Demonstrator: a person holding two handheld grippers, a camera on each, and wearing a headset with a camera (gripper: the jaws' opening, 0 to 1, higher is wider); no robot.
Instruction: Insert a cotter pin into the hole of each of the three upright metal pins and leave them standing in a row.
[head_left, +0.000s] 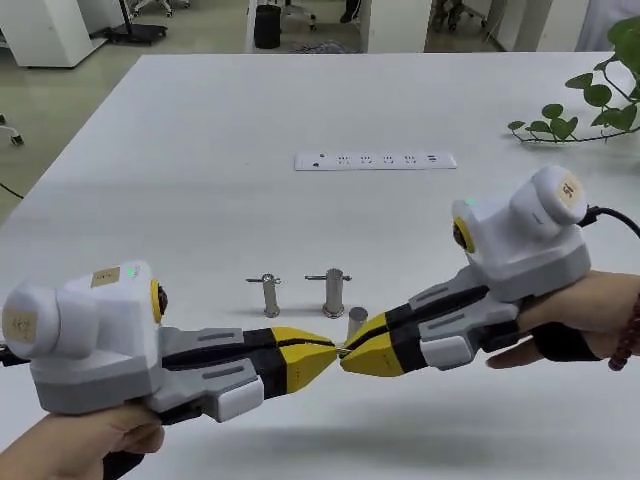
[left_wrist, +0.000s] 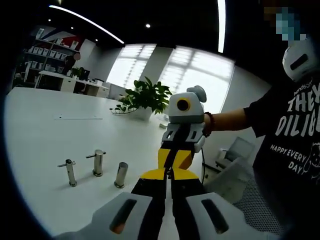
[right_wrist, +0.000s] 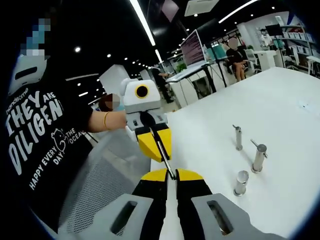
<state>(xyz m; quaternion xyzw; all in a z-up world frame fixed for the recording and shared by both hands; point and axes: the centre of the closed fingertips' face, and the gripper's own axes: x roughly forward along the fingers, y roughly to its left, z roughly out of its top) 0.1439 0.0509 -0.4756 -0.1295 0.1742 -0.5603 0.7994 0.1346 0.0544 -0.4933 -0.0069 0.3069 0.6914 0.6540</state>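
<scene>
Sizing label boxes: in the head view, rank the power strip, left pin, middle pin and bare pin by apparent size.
Power strip
middle pin
left pin
Bare pin: unranked, its base hidden behind the right tongs.

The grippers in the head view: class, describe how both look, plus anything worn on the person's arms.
The left gripper and right gripper match: light grey bodies, black middles, yellow pointed jaws. A black cable leaves the right one. That wrist carries a dark beaded bracelet, with a black strap across the hand.

3 silver pins (head_left: 334, 292); white table (head_left: 200, 120)
</scene>
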